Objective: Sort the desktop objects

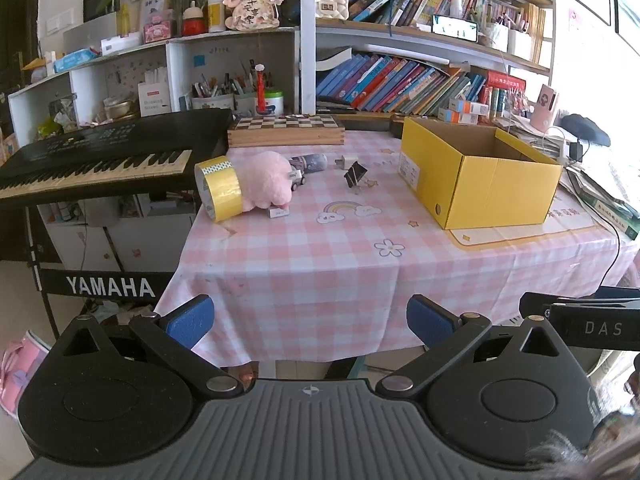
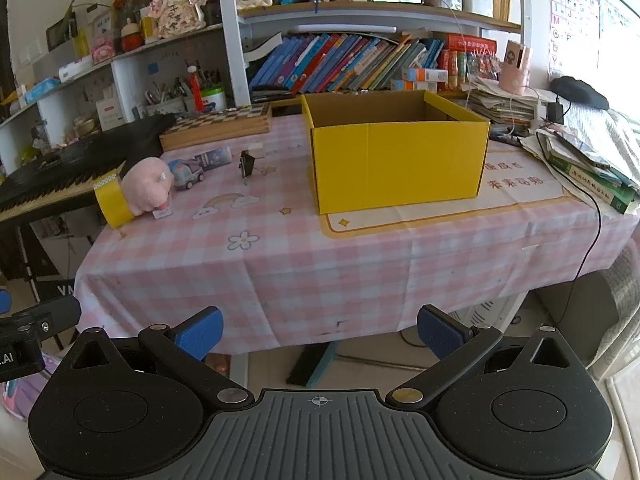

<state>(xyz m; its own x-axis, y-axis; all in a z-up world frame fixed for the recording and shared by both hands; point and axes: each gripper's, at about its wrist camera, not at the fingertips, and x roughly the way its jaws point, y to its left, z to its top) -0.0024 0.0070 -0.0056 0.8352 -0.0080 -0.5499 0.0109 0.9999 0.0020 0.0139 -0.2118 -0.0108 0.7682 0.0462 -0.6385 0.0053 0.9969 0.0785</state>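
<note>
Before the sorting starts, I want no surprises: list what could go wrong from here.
1. The yellow tape roll stands on edge at the table's corner; a nudge may roll it off.
2. The pink plush pig leans against the roll and the toy car, so lifting it may shift both.
3. The binder clip is small and could slip from wide jaws.

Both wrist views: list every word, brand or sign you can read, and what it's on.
"YAMAHA": keyboard stand panel.
"DAS": right gripper's body, seen at the left wrist view's edge.
Alphabet letters "A", "B", "E": wall poster.
Red characters on the table mat, book spines, yellow box's label: too blurred.
</note>
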